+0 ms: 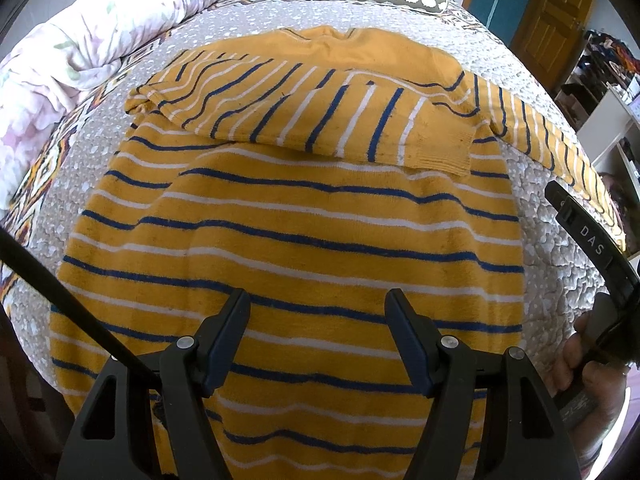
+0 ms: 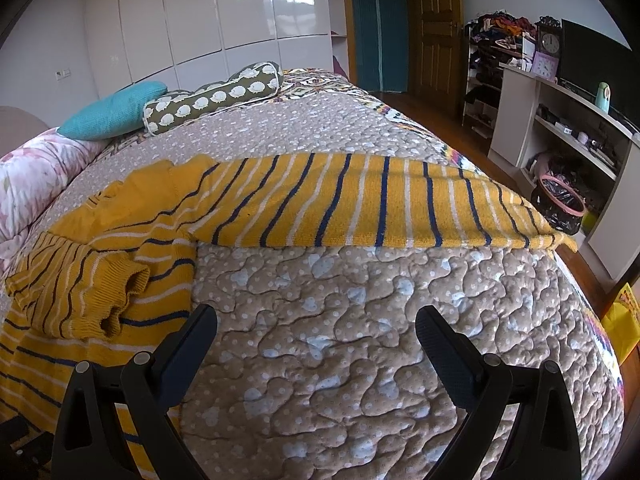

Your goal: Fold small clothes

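A small yellow sweater with blue and white stripes lies flat on the quilted bedspread. One sleeve is folded across its chest. The other sleeve stretches out straight toward the bed's right edge. My left gripper hovers open above the sweater's lower body, nothing between its fingers. My right gripper is open over bare quilt, just right of the sweater's side, with the outstretched sleeve beyond it. A hand holding the right gripper's handle shows at the right edge of the left wrist view.
A teal cushion and a patterned bolster lie at the head of the bed. A floral duvet is bunched along the left side. White shelves, a bin and a wooden door stand to the right.
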